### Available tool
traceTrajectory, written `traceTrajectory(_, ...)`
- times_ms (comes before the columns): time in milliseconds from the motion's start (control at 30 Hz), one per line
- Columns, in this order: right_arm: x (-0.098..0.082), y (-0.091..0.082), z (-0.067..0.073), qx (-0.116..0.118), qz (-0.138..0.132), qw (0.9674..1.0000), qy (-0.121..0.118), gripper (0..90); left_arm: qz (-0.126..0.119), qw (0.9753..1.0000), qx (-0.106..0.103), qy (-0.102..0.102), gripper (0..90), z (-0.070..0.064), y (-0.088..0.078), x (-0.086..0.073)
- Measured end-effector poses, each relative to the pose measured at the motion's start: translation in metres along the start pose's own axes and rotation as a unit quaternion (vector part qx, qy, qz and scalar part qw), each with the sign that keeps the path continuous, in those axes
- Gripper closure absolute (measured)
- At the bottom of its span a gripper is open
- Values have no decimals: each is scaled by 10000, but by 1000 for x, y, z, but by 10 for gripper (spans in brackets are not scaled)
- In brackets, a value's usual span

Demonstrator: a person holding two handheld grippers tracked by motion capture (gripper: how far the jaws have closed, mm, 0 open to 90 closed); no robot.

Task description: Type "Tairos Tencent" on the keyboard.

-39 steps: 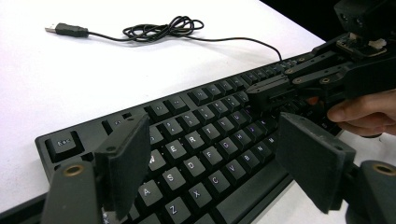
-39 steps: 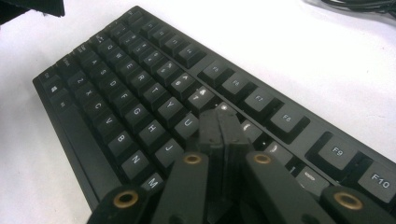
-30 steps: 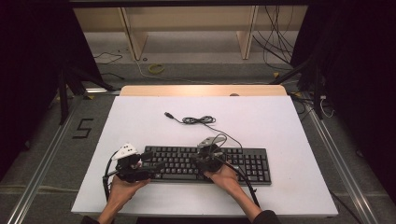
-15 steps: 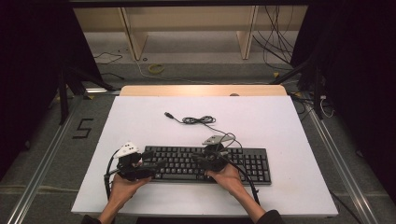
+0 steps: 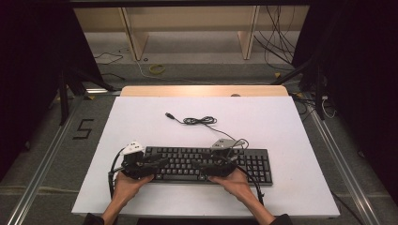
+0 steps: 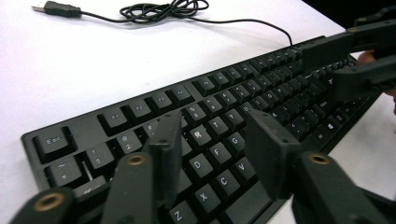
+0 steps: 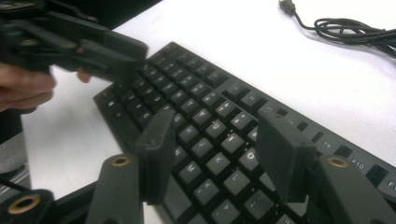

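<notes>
A black keyboard [image 5: 253,164] lies near the front edge of the white table [image 5: 291,126]. Its thin cable [image 5: 199,120] runs in a loose coil to a USB plug [image 5: 169,115] behind it. My left gripper [image 6: 215,123] hovers over the left-hand letter keys. Its jaws have just been closing, and nothing is between them. My right gripper [image 7: 219,123] hovers over the middle keys, pointing at the left one. Its jaws have just been opening, and the gap between them holds nothing. In the high view the left gripper [image 5: 161,163] and right gripper [image 5: 197,165] face each other, tips close together.
A wooden strip [image 5: 202,91] borders the table's far edge. Beyond it are grey floor, loose cables [image 5: 277,42] and shelf legs. A metal rail [image 5: 42,164] runs along the floor at the left. Bare white tabletop stretches behind and to the right of the keyboard.
The right gripper has shifted a little to the right over the keyboard. The left hand has kept its place.
</notes>
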State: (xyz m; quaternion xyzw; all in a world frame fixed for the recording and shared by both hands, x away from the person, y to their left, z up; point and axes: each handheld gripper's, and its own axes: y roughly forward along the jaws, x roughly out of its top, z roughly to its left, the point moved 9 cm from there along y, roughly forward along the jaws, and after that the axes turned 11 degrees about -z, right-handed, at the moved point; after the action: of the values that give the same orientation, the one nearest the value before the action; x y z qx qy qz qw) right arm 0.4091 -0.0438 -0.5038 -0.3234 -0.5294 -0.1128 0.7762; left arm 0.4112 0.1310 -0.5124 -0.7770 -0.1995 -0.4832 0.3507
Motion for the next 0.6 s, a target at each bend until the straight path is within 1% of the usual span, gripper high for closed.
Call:
traceTrajectory(100, -2, -5, 1, -61, -25, 10000, -31, 425, 132, 9999, 6, 75, 665, -1, 5, -1)
traceTrajectory(133, -2, -6, 1, -64, -34, 10000, -9, 415, 165, 9998, 14, 102, 694, -2, 7, -2)
traceTrajectory(167, -2, -8, 1, -54, -37, 10000, 13, 407, 222, 9996, 28, 154, 717, -2, 8, -2)
traceTrajectory(200, -3, -9, 1, -45, -46, 10000, 23, 400, 267, 9995, 29, 151, 740, -3, 10, -3)
traceTrajectory(333, -5, -13, 3, -35, -63, 10000, 6, 379, 408, 9988, 22, 259, 817, -5, 17, -4)
traceTrajectory(500, -7, -18, 1, -67, -79, 9999, 24, 370, 537, 9981, 49, 299, 886, -3, 23, -6)
traceTrajectory(600, -9, -21, 0, -69, -81, 9999, 27, 358, 584, 9978, 47, 306, 893, -3, 27, -6)
